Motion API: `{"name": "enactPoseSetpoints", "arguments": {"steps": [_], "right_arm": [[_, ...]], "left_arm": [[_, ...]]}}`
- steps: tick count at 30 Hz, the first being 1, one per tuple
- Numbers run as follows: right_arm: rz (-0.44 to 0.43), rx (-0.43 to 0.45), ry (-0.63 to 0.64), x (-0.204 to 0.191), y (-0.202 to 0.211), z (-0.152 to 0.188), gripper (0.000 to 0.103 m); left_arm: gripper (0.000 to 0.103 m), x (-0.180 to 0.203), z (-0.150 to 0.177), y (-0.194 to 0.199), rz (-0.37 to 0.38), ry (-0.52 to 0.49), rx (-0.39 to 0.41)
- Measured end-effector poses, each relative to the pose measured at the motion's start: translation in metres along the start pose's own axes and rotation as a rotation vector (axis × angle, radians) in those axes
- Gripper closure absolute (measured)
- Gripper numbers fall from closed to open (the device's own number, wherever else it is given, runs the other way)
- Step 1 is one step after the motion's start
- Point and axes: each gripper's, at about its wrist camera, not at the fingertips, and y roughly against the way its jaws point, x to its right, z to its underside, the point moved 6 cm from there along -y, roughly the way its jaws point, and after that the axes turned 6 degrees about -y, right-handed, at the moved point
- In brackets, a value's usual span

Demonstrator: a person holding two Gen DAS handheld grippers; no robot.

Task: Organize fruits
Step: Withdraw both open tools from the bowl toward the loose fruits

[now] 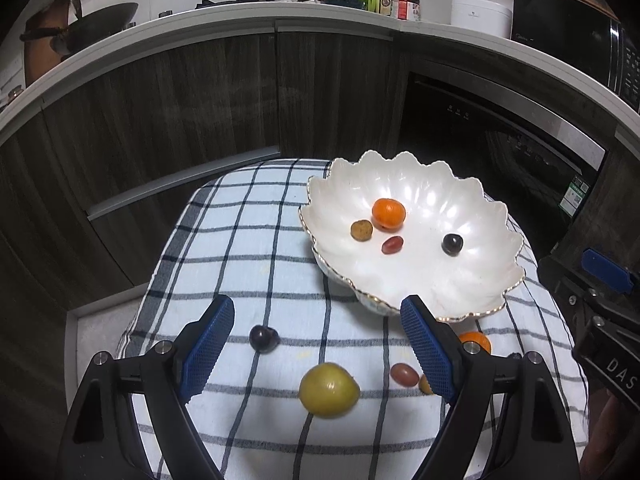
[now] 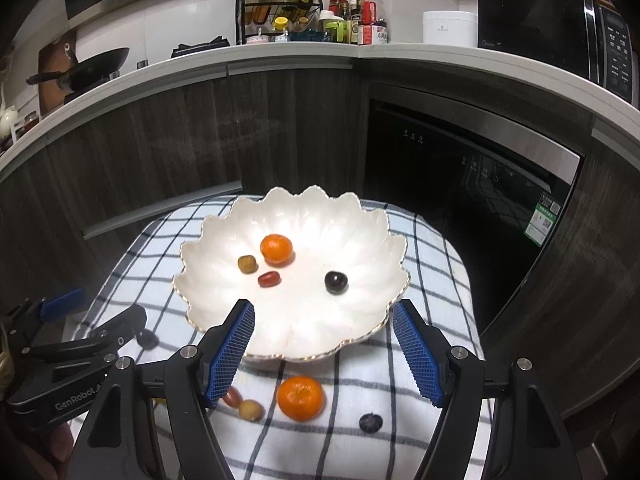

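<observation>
Both tools stand wide open and hold nothing; the left hand-held gripper (image 1: 316,344) hovers low over the checked cloth (image 1: 248,240), its blue pads spread either side of the loose fruit, and the right hand-held gripper (image 2: 324,350) hangs with its pads framing the near rim of the white scalloped bowl (image 2: 352,220); nearest the left tool, a yellow-green round fruit (image 1: 329,390) lies on the cloth between the fingers, with a dark cherry (image 1: 263,339) just beyond it to the left and a red grape tomato (image 1: 404,375) to its right, close to the right-hand pad; a mandarin (image 1: 478,340) shows partly behind that same finger, beside the bowl's near edge; from the right wrist view the same mandarin (image 2: 300,398) sits on the cloth just in front of the bowl, a small tan fruit (image 2: 251,410) to its left, touching a red one half hidden by the finger, and a blueberry (image 2: 370,422) to its right, apart from it; farther on, inside the bowl, a second mandarin (image 2: 276,249) rests beside a brownish knobbly fruit (image 2: 247,264) and a second red grape tomato (image 2: 270,279), with a second dark cherry (image 2: 336,282) apart on the right; behind the cloth stand dark wood cabinets, and on the counter (image 2: 360,53) above them a wok (image 2: 96,65), a spice rack (image 2: 280,12), bottles and a microwave (image 2: 552,28)
</observation>
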Motion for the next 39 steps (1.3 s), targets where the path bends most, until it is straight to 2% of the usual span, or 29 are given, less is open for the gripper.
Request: {"name": "enactPoseSetpoints", "arguments": {"steps": [12,19,34,39], "right_arm": [[-0.018,-0.058,0.001,-0.006,-0.01,0.031,0.03],[-0.024,-0.08,0.001,-0.01,-0.015,0.046,0.03],[-0.029,-0.123,0.002,-0.014,-0.028,0.071,0.03],[-0.021,-0.134,0.006,-0.012,-0.034,0.077,0.03]], "left_arm": [[0.017,-0.001,0.023,0.003,-0.008,-0.029,0.003],[0.018,0.0,0.032,0.005,-0.027,-0.065,0.039],[0.018,-0.001,0.058,-0.011,0.001,-0.072,0.009],[0.023,0.004,0.064,-0.02,0.009,-0.089,-0.008]]}}
